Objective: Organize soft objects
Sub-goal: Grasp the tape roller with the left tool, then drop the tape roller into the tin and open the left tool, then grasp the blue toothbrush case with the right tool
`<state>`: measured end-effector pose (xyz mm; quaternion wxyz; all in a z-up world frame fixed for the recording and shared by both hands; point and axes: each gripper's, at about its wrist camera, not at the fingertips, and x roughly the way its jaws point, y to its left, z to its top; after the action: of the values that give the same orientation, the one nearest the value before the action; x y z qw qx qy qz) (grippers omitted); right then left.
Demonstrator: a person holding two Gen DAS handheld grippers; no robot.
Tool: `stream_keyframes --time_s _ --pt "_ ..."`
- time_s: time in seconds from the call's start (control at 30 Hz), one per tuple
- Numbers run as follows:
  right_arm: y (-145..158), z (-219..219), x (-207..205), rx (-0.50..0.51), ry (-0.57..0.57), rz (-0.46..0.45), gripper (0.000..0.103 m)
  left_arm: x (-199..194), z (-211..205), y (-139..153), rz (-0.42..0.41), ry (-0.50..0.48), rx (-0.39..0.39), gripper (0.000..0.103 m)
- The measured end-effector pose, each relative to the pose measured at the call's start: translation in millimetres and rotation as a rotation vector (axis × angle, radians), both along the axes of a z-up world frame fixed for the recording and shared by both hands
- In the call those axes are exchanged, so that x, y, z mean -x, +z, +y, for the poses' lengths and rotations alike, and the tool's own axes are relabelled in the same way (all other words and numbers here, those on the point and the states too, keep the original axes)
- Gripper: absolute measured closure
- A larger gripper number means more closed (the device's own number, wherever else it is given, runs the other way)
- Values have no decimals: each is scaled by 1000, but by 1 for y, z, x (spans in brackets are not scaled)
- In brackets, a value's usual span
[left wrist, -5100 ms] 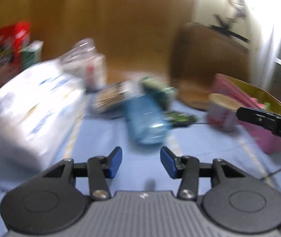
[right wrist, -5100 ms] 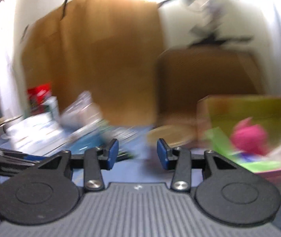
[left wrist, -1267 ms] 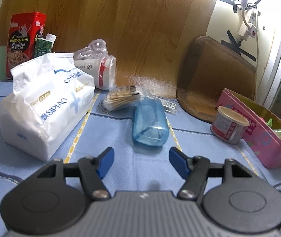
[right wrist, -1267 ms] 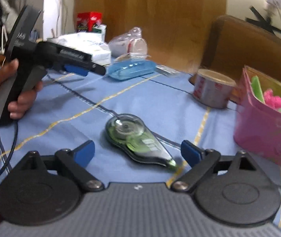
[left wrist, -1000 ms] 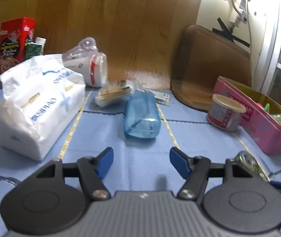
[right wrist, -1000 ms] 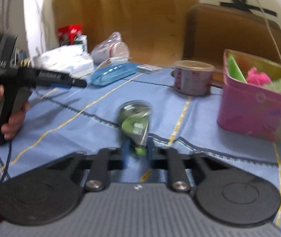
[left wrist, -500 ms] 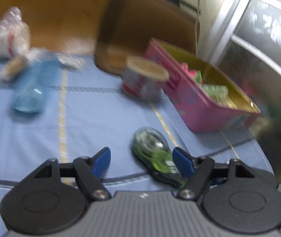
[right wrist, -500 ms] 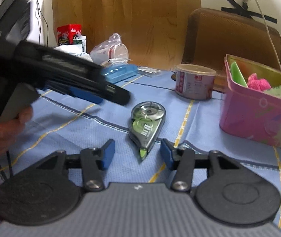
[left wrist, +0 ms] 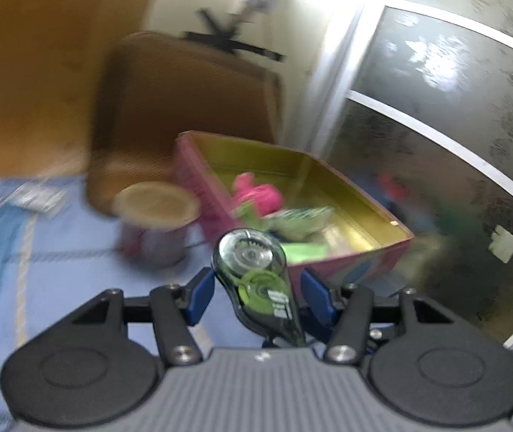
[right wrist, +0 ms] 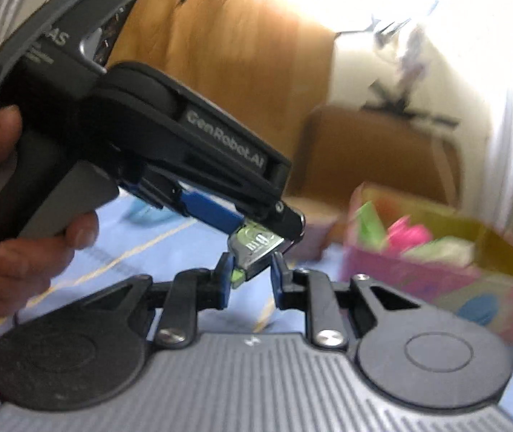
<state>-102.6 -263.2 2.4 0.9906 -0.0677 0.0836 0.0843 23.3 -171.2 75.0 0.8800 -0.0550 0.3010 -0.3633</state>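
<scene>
Blue cloth [left wrist: 58,288] covers the desk under both my grippers. My right gripper [right wrist: 249,280] pinches the correction tape [left wrist: 256,280] by its tip, and it stands up between the spread fingers of my left gripper [left wrist: 256,297]. Beyond, the pink tin [left wrist: 371,252] holds a pink ball [left wrist: 260,194] and green packets [left wrist: 292,219]; a lidded can [left wrist: 155,223] stands just beside it.

Motion-blurred, blown-out top glare, fisheye-warped edges
</scene>
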Motion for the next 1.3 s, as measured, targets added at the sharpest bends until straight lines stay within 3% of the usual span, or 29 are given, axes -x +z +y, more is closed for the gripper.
stream_keyframes --time_s 0.1,0.17,0.27,0.33,0.37,0.5,0.73,1.0,1.3 --pt "8 -27 -11 -18 -81 -22 78 -12 -43 8 -24 -38 -26 49" --pt "10 -50 -24 -57 -110 -9 78 -20 -72 6 -64 -46 -69 41" --pt "8 -80 -52 -24 -123 52 78 -28 -95 1 -92 21 -134 34" --pt "9 -101 -60 18 -151 114 62 -23 -87 3 -70 19 -90 34" --pt "13 -112 -52 21 -167 110 60 -19 -79 3 -79 10 -62 32" --pt "29 -157 -3 -75 -183 81 59 -7 -62 2 -141 20 -92 28" --pt "26 -193 33 -256 -306 83 59 -2 -25 1 -59 71 -89 24" --pt "42 -157 29 -303 -213 96 59 11 52 -2 -50 212 -82 19" --pt "48 -42 -18 -273 72 177 59 4 172 -28 -85 477 -166 16"
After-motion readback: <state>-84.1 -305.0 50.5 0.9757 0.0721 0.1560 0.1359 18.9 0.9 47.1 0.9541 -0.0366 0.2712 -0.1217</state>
